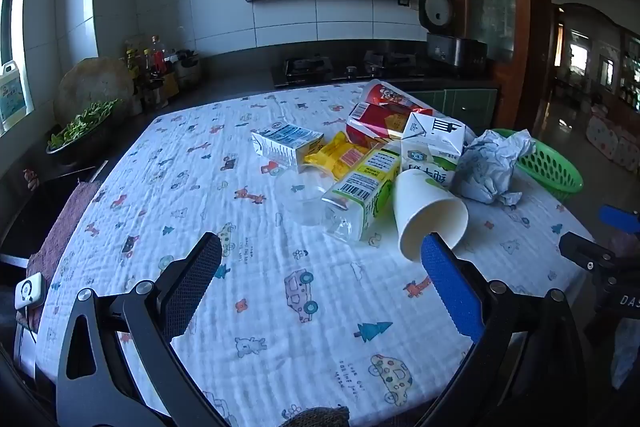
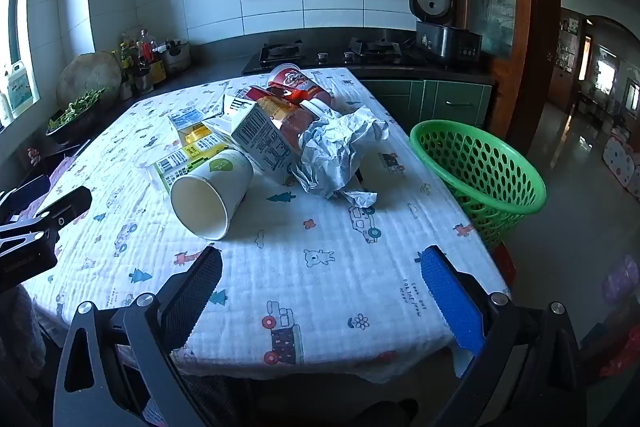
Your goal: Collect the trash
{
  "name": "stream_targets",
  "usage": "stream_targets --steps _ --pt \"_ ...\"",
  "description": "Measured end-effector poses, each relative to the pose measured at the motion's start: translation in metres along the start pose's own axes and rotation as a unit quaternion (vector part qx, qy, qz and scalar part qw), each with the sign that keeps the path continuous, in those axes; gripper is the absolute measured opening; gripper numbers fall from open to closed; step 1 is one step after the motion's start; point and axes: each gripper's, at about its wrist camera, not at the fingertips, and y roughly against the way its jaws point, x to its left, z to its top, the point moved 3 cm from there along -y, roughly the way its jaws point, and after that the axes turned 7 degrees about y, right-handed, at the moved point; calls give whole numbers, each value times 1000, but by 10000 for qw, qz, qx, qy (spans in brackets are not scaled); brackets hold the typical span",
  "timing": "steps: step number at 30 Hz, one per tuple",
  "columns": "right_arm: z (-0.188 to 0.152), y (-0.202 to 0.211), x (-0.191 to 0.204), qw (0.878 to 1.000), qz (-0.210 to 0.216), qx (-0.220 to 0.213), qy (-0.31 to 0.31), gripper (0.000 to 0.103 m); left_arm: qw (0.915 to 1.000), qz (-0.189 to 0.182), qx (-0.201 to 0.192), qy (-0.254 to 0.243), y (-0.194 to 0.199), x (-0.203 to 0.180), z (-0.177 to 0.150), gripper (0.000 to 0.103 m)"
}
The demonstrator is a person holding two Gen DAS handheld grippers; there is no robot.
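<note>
- Holding both my left gripper (image 1: 320,271) and right gripper (image 2: 320,279) wide apart, empty, above the table (image 2: 328,291).
- My paper cup (image 2: 210,193) lies tipped beside the cartons, basket (image 2: 480,171) off the table's right edge.
- It looks light and crushable; I judge pinching its rim gently works best.

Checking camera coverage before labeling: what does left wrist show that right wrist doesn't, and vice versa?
Left wrist only: the clear plastic cup lying by the pile and the yellow wrapper show plainly, and the right gripper shows at the frame's right edge.

Right wrist only: the green basket shows almost whole, standing beside the table's right edge; the left gripper shows at left.

Both: the white paper cup on its side, crumpled paper, milk carton, red cup, and each camera's own jaws open and empty.
</note>
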Motion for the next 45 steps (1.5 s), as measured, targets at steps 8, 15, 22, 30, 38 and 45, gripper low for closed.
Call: stream_targets --steps 8,15,22,30,38,45 --pt "0 1 1 10000 7 -16 9 97 10000 20 -15 -53 2 -3 -4 98" --pt "-2 3 4 10000 11 -30 1 97 10000 12 -29 -30 1 -4 -7 98" --pt "2 2 1 10000 35 -72 -22 97 10000 -31 -51 10 0 1 0 98" --pt "4 9 0 9998 -22 -185 -18 97 9999 -88 -101 45 2 -2 2 98" --pt "4 8 -2 9998 -11 -197 -41 97 9998 -152 -90 10 1 -7 3 98" --pt "3 7 -2 9998 -22 -182 -46 97 9998 -167 -113 31 0 -7 5 98"
